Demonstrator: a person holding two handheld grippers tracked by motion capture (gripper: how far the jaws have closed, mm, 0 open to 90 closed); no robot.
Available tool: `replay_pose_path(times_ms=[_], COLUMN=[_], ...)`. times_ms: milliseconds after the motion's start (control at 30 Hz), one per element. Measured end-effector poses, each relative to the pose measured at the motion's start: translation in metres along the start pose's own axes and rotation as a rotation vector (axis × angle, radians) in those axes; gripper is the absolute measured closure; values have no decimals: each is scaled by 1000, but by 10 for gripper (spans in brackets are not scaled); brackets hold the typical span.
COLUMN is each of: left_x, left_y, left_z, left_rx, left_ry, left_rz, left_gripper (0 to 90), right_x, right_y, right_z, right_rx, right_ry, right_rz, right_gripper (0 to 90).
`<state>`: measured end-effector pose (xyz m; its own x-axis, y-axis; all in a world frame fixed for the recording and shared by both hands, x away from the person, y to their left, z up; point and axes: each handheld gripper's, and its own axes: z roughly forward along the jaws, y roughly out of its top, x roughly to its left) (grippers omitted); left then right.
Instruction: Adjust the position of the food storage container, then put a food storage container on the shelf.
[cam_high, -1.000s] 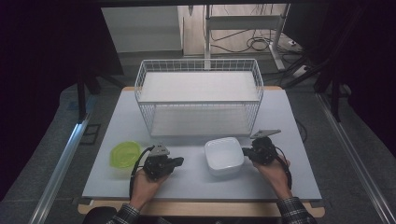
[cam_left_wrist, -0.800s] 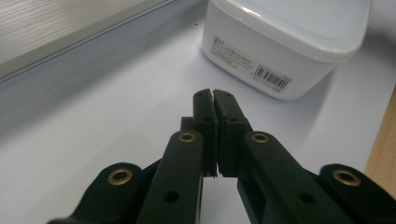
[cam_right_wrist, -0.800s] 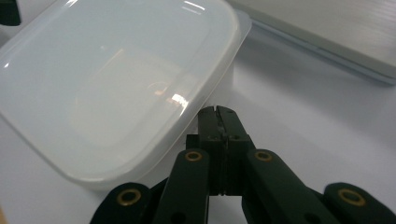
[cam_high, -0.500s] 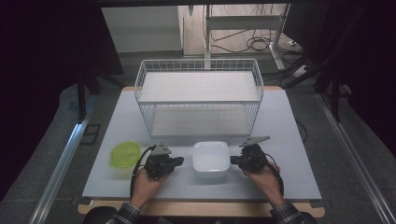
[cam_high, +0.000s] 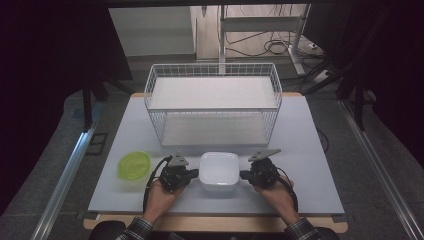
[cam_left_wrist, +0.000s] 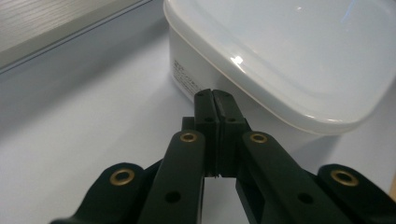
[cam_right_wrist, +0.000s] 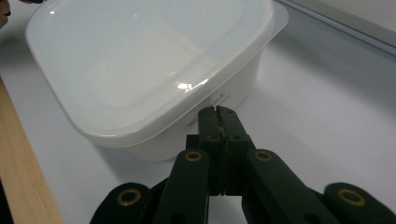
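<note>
White lidded container (cam_high: 219, 171) is sitting on the bench (cam_high: 310, 145) near the front edge, centred between the two grippers, just in front of the wire basket (cam_high: 213, 102). Left gripper (cam_high: 192, 174) is lying at the container's left side, held by the left hand (cam_high: 159, 192); its fingers (cam_left_wrist: 207, 112) are pressed together with nothing between them, tips pointing at the container's side wall right by a small printed label, touching or almost touching, cannot tell which. Right gripper (cam_high: 245, 174) is sitting at the container's right side in the right hand (cam_high: 277, 192); its fingers (cam_right_wrist: 209, 123) are also closed flat against each other, empty, tips aimed at the container wall just under the lid rim, contact not clear either. Lid (cam_right_wrist: 140, 60) is sitting on the container, translucent white, catching glare in both gripper views. A grey three-cornered plate (cam_high: 264, 153) is sticking up on top of the right gripper, a similar one on the left. Green lidded tub (cam_high: 134, 164) is resting on the bench to the left of the left gripper, apart from it. Wire basket is white, open-topped, standing behind the container toward the far side of the bench. Wooden bench edge (cam_right_wrist: 28, 177) is showing at the left in the right gripper view. Checked sleeves are coming in from the bottom of the high view
</note>
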<state>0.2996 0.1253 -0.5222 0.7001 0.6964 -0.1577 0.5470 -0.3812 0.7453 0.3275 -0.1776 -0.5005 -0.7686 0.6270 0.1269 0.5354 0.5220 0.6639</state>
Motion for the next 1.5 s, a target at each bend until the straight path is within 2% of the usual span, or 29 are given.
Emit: replay_pose_path(times_ms=[167, 200, 300, 433, 500, 567, 600, 700, 800, 900, 1100, 1233, 1500], left_x=[-2, -2, 0, 0, -1, 0, 0, 6, 8, 7, 6, 5, 3], left_y=[-1, -1, -4, -9, -13, -18, -19, -22, -21, -21, -22, -21, -11], left_z=[-1, -3, -11, -25, -32, -38, -39, -43, -44, -44, -40, -39, -40], left_rx=[16, 21, 18, 12, 21, 25, 19, 6, -21, -46, -62, -91, -80], left_ry=[9, 25, 55, 49, 35, 48, 52, 22, -4, -10, -28, -37, -69], left_rz=[8, 11, 14, 27, 47, 62, 64, 52, 34, 51, 72, 69, 45], left_gripper=[881, 876, 796, 647, 536, 398, 358, 256, 216, 176, 84, 42, 36], right_x=[1, 0, -3, -11, -14, -14, -13, -10, -10, -11, -11, -9, -7], right_y=[0, 0, -1, -5, -7, -10, -12, -17, -21, -22, -22, -20, -18], right_z=[-1, -2, -10, -25, -31, -35, -36, -35, -31, -29, -28, -27, -25], right_rx=[2, -3, -28, -87, -114, -133, -142, -139, -133, -138, -148, -163, -146], right_ry=[-2, 0, -54, -69, -70, -76, -79, -87, -92, -93, -87, -85, -94], right_rz=[-6, -5, -24, 26, 39, 47, 45, 32, 24, 20, 6, -9, -17], right_gripper=[894, 893, 829, 663, 556, 426, 372, 250, 157, 102, 63, 53, 49])
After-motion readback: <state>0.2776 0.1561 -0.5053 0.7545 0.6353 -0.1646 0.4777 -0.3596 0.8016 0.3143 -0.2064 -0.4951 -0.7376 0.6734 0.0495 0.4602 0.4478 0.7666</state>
